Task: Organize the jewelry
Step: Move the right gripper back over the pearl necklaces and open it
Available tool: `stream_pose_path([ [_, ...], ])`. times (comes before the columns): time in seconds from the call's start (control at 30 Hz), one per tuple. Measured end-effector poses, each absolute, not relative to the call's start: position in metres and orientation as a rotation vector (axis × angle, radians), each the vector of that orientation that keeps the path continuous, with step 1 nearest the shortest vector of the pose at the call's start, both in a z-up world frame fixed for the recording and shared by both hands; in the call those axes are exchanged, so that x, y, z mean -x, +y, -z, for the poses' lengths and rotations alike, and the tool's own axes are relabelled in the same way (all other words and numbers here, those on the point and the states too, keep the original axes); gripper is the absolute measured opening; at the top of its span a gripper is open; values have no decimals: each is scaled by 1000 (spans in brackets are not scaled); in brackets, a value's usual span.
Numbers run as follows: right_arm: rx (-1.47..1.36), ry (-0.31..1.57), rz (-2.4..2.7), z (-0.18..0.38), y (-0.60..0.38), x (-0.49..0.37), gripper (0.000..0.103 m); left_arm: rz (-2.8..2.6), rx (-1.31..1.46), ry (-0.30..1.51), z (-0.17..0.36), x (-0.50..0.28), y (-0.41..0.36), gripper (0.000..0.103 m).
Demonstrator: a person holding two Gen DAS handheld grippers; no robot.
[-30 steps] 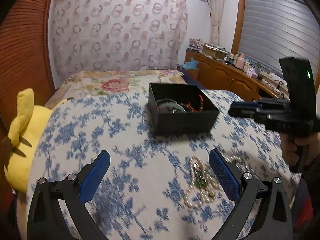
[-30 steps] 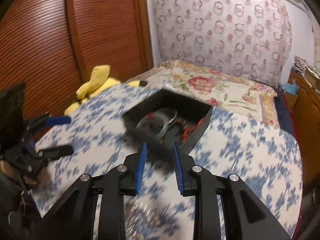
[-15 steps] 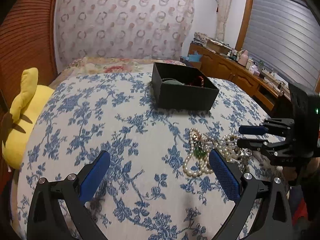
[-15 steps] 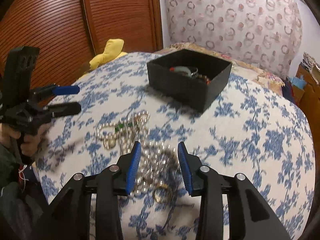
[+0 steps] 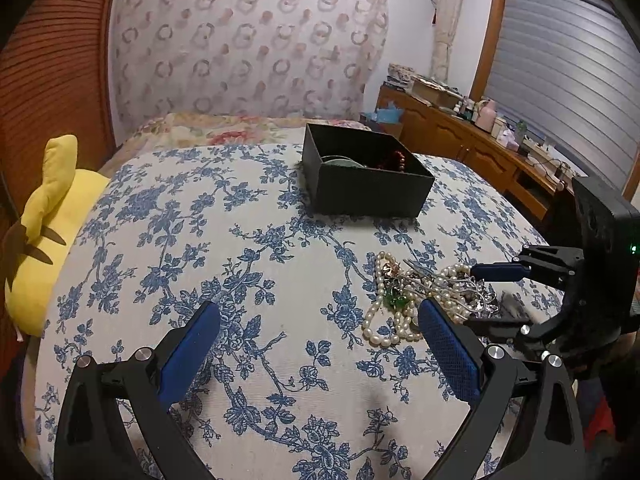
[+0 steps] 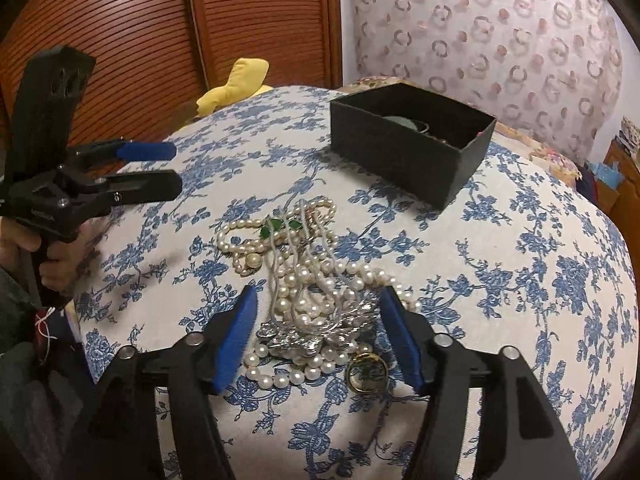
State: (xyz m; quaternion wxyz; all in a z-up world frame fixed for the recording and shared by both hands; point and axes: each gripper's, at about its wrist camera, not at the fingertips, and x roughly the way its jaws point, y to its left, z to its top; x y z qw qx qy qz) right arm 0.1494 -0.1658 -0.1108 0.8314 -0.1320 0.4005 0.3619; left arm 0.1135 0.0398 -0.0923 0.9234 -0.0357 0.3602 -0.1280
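A pile of pearl necklaces (image 6: 304, 280) with a green stone piece (image 6: 276, 225), a silver hair comb (image 6: 320, 330) and a gold ring (image 6: 367, 372) lies on the blue floral bedspread (image 6: 520, 280). The pile also shows in the left wrist view (image 5: 404, 300). A black open box (image 6: 408, 148) with bangles and beads stands farther back; it also shows in the left wrist view (image 5: 368, 178). My right gripper (image 6: 320, 332) is open, low over the pile, its jaws on either side of the silver comb. My left gripper (image 5: 320, 344) is open and empty, left of the pile.
A yellow plush toy (image 5: 44, 224) lies at the bed's left edge. A floral pillow (image 5: 224, 130) lies behind the box. A wooden dresser (image 5: 472, 148) with clutter stands to the right. A wooden slatted door (image 6: 160, 40) is beyond the bed.
My right gripper has dropped from the box down to the pearl pile and opened wider around the silver comb. The left gripper has lowered and pulled back slightly.
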Motion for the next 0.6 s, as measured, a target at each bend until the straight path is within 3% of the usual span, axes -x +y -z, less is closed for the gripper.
stream_pose_path([
  [0.6, 302, 796, -713, 102, -174, -141, 64, 283, 37, 762, 96, -112, 26, 96],
])
